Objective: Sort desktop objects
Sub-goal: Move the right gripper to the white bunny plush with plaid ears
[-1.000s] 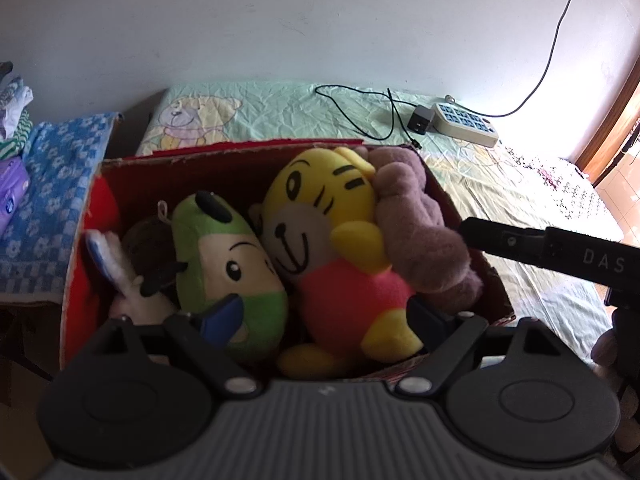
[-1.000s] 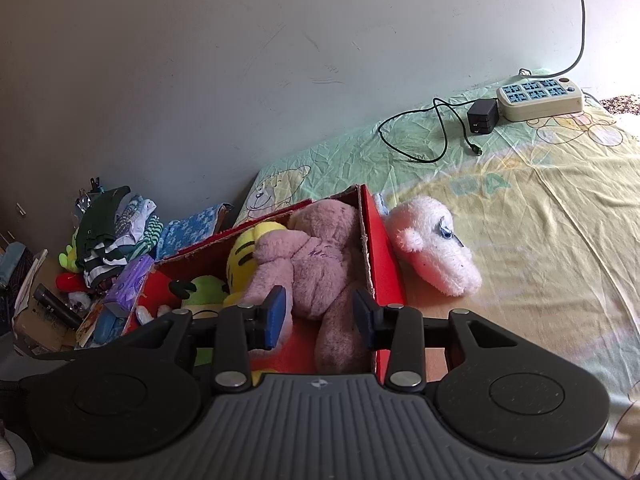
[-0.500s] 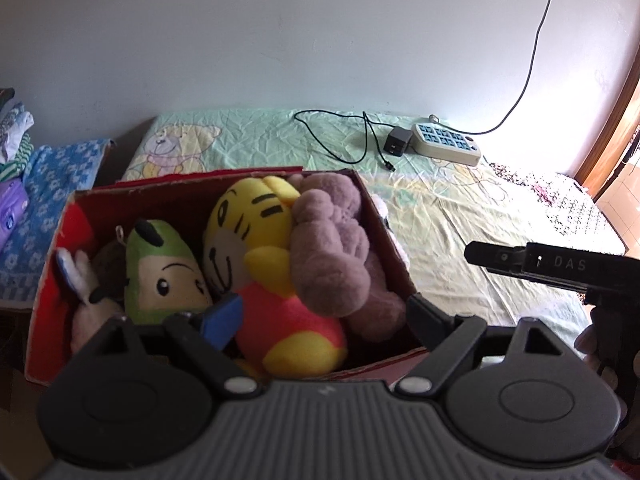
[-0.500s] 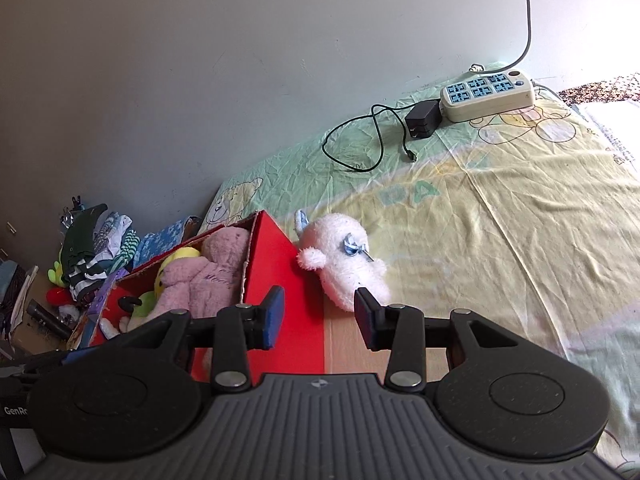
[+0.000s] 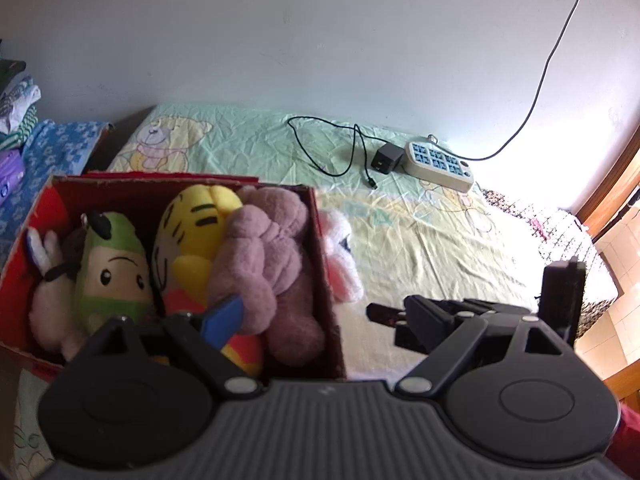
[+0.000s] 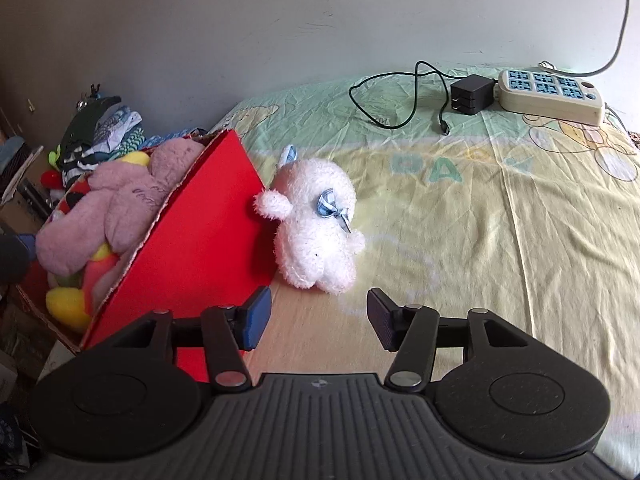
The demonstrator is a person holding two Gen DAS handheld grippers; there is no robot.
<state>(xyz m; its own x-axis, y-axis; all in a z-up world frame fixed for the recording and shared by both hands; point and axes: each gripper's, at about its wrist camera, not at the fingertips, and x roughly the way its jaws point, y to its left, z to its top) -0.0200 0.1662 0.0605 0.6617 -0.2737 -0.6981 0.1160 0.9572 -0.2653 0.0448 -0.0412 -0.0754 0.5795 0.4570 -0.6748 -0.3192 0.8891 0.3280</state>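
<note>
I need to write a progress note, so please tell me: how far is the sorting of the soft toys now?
Mostly done: the red box already holds the purple plush, the yellow tiger and the green toy. In hand: nothing; the right gripper, its jaws just opening, is aimed at the white plush lying beside the box on the sheet. The left gripper is open and empty. Left: put that plush in.

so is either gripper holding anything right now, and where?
Nothing is held. The right gripper has just been opening its jaws, empty, short of the fluffy white plush toy. The left gripper is open, nothing between its jaws.
</note>
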